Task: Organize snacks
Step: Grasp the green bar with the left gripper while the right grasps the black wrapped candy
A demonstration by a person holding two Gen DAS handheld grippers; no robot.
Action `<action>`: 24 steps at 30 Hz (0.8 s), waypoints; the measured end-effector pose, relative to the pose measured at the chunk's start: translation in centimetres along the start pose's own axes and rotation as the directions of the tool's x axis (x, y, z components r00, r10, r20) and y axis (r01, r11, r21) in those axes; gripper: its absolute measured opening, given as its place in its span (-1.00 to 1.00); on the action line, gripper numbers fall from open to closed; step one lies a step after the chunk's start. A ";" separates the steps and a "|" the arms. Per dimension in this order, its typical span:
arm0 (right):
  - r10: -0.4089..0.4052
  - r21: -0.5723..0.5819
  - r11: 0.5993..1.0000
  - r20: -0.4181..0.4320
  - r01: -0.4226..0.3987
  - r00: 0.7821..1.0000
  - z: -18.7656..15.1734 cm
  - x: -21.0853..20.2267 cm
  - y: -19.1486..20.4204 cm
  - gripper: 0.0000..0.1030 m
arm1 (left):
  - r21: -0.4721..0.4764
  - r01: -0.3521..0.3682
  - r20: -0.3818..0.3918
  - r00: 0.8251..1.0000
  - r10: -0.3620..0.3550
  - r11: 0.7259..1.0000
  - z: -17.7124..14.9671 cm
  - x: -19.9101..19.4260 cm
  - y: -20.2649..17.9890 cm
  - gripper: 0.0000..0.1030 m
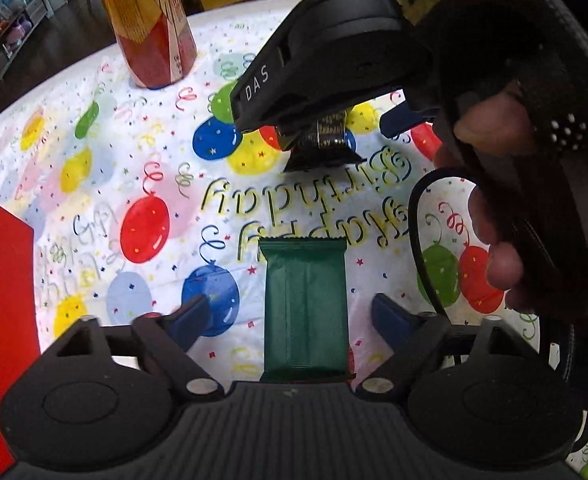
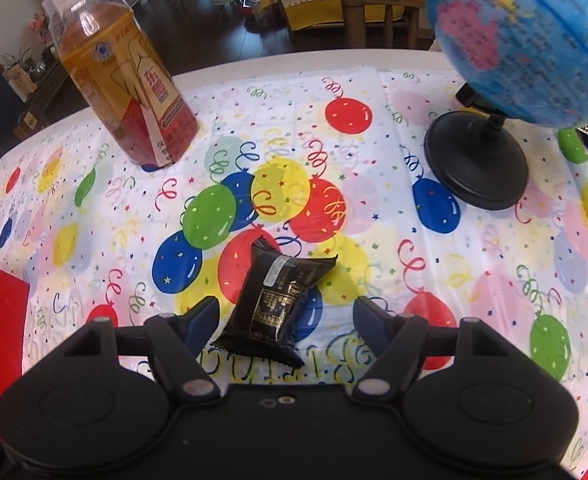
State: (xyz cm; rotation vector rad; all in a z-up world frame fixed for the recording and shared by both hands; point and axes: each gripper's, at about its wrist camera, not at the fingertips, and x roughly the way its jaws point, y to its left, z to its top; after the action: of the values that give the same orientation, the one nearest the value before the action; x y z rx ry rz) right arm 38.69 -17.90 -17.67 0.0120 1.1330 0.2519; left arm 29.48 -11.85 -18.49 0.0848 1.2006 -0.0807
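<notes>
A bench [image 2: 414, 80] is seen covered with a white birthday tablecloth [image 2: 374, 208] printed with balloons and streamers.

In the left wrist view, the left claw [image 1: 296, 318] is held with its blue-tipped fingers [image 1: 189, 320] spread wide apart. A green snack wrapper [image 1: 305, 308] lies flat on the cloth between them, touched by neither finger, with its long side pointing away from the camera. Above and beyond it, the right claw [image 1: 336, 130] is seen reaching in from the upper right, gripped by a hand [image 1: 490, 208].

In the right wrist view, the right claw [image 2: 285, 320] is likewise opened wide. A black snack packet [image 2: 277, 300] with gold printing lies on the cloth between its fingers [image 2: 203, 322], slightly tilted, and appears free of both. The same packet is glimpsed under the right claw in the left wrist view [image 1: 326, 140].

A bottle of amber tea [image 2: 121, 80] with a yellow and red label stands upright at the far left of the bench. A blue globe [image 2: 522, 32] on a black round base stands at the far right. A red box [image 1: 1, 320] is seen at the near left edge. A wooden chair [image 2: 382, 4] stands beyond the bench.
</notes>
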 end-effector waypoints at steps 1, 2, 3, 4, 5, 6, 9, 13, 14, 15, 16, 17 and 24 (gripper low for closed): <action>0.003 0.001 1.000 -0.001 -0.003 1.000 0.0 0.1 0.0 0.37 | 0.000 0.003 -0.006 1.000 -0.003 1.000 -0.1 0.1 0.0 0.52; 0.005 -0.001 1.000 -0.002 -0.005 1.000 -0.1 0.2 0.0 0.31 | 0.000 0.007 -0.010 1.000 -0.007 1.000 -0.1 0.3 -0.1 0.49; 0.009 -0.003 1.000 -0.002 -0.009 1.000 -0.1 0.3 0.0 0.27 | -0.001 0.009 -0.014 1.000 -0.009 1.000 -0.2 0.4 -0.1 0.46; 0.012 -0.004 1.000 -0.003 -0.012 1.000 -0.1 0.4 0.0 0.20 | -0.002 0.013 -0.016 1.000 -0.013 1.000 -0.2 0.5 -0.2 0.37; 0.018 -0.007 1.000 -0.005 -0.018 1.000 -0.1 0.5 0.0 0.14 | -0.004 0.018 -0.018 1.000 -0.018 1.000 -0.3 0.6 -0.2 0.32; 0.022 -0.008 1.000 -0.007 -0.022 1.000 -0.2 0.6 0.0 0.10 | -0.005 0.022 -0.024 0.999 -0.022 1.000 -0.3 0.7 -0.2 0.24; 0.039 -0.006 0.999 -0.006 -0.039 0.999 -0.4 0.6 0.0 -0.03 | -0.012 0.022 -0.030 0.999 -0.023 1.000 -0.4 1.0 -0.1 0.12; 0.050 -0.009 0.999 -0.001 -0.050 0.999 -0.6 0.4 -0.1 -0.32 | -0.016 0.021 -0.014 1.000 -0.021 1.000 -0.5 0.8 0.0 -0.14; 0.055 -0.011 0.998 0.001 -0.055 0.998 -0.7 0.3 -0.2 -0.34 | -0.021 0.027 -0.014 1.000 -0.027 0.999 -0.5 0.8 0.2 -0.14; 0.058 -0.009 0.998 0.002 -0.058 0.998 -0.8 0.2 -0.3 -0.36 | -0.028 0.033 -0.013 0.999 -0.033 0.999 -0.6 0.8 0.3 -0.14; 0.061 -0.004 0.998 0.005 -0.061 0.998 -0.9 0.1 -0.5 -0.37 | -0.034 0.033 -0.012 0.999 -0.034 0.999 -0.6 0.7 0.5 -0.14; 0.064 0.006 0.998 0.006 -0.064 0.998 -1.0 0.0 -0.7 -0.38 | -0.041 0.032 -0.011 0.999 -0.033 0.999 -0.6 0.6 0.7 -0.15; 0.091 0.040 0.995 0.016 -0.092 0.996 -1.8 -2.1 -1.9 -0.39 | -0.096 0.041 -0.015 0.999 -0.042 0.995 -1.0 0.0 2.1 -0.15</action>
State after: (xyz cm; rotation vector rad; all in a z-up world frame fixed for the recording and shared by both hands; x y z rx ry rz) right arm 36.61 -20.41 -16.88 0.1017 1.1252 0.3100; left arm 28.82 -9.63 -18.78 -0.0237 1.2215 -0.0587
